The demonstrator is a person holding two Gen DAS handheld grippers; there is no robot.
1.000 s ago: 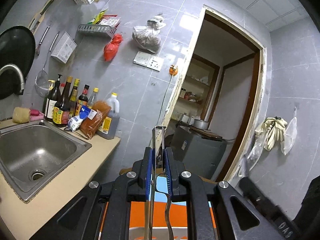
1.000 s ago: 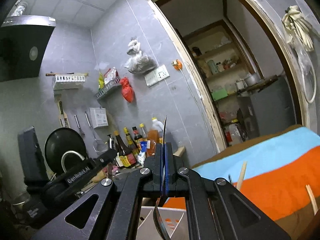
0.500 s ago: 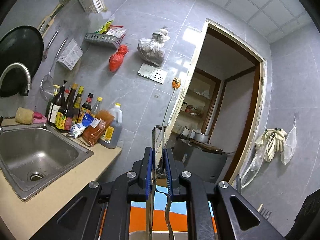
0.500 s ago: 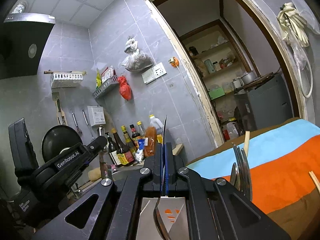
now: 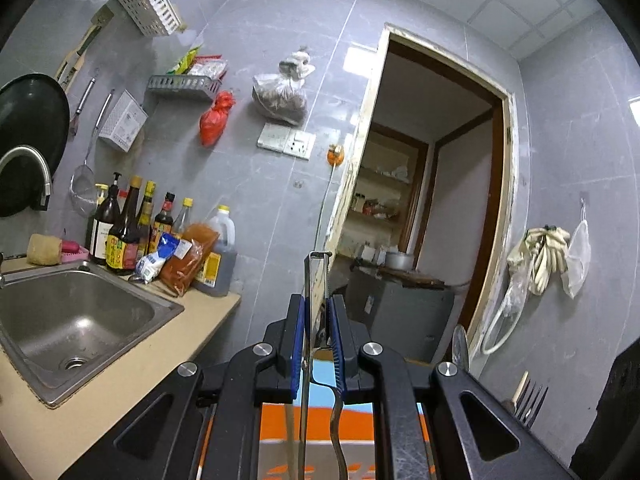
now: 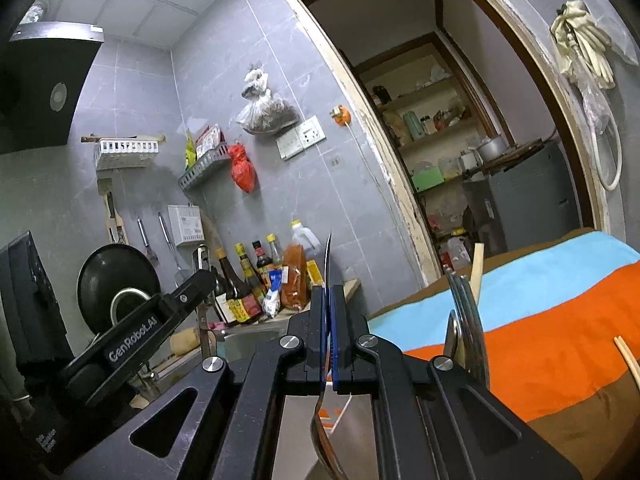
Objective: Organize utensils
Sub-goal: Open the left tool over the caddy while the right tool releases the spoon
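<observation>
My left gripper (image 5: 318, 300) points level and is shut on a metal utensil with two thin arms, like tongs (image 5: 309, 276). Its top end sticks up past the blue pads. In the right wrist view my right gripper (image 6: 329, 292) is shut on a spoon (image 6: 328, 256). The thin handle stands edge-on above the pads and the bowl (image 6: 326, 444) hangs below them. A bunch of forks (image 6: 466, 312), a spoon and a wooden chopstick (image 6: 478, 264) stands upright just right of the right gripper. The same fork (image 5: 532, 400) shows at the left wrist view's lower right.
A striped blue, orange and brown cloth (image 6: 540, 320) covers the surface to the right. To the left are a steel sink (image 5: 60, 320) in a beige counter (image 5: 120, 392) and several sauce bottles (image 5: 132, 232). A doorway (image 5: 432, 200) opens ahead. A shiny metal surface (image 6: 296, 420) lies under the fingers.
The bunch of forks and the spoon has come into view at the right of both views. Both grippers keep the same hold on their utensils.
</observation>
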